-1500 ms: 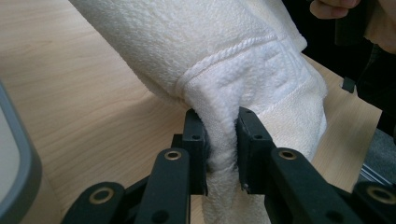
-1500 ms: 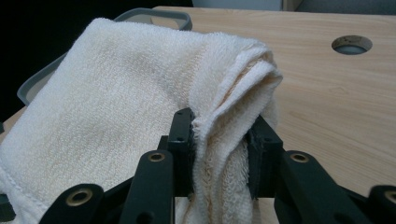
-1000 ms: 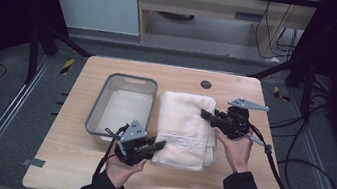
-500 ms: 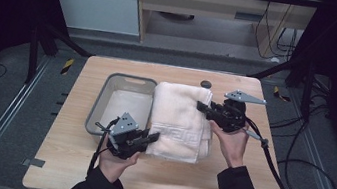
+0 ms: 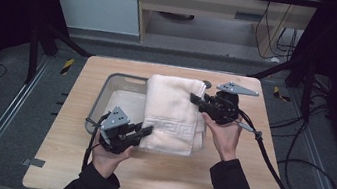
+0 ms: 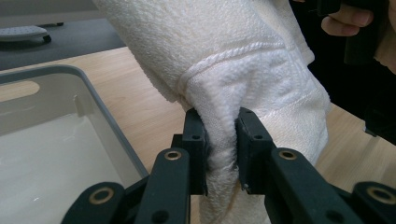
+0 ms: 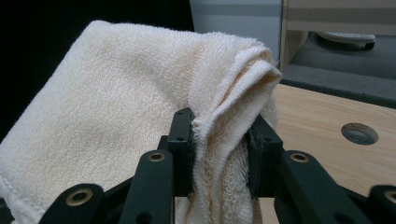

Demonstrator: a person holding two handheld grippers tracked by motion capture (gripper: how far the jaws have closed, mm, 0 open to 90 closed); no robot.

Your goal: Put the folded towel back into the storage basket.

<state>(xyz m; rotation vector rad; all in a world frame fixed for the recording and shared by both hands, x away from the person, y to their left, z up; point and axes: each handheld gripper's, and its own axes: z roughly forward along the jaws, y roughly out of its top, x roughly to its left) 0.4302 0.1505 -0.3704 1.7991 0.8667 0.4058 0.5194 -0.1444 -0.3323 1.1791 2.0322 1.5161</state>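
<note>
Since a second ago we have carried the folded cream terry towel leftward and away from us, so its left part now hangs over the right side of the shallow grey plastic tray, where earlier it lay wholly to the tray's right. Both our hands have shifted the same way with it.

Our left gripper holds the towel's near left corner. In the left gripper view its two black jaws are closed on a bunched fold of the white pile, with the woven border band just above the pinch. The tray's grey rim runs just beside that gripper on its left, and the pale tray floor lies below.

Our right gripper holds the towel's far right edge. In the right gripper view its jaws are clamped on several stacked layers of the cloth, which stand up between them and drape off to the left.

From above, the towel sags between the two grips, its embossed key-pattern border towards us. It spans from the tray's right half across to the light wooden tabletop. We cannot tell whether its underside touches the tray or the table. A small dark round hole in the tabletop sits near the right gripper, beyond the towel.
</note>
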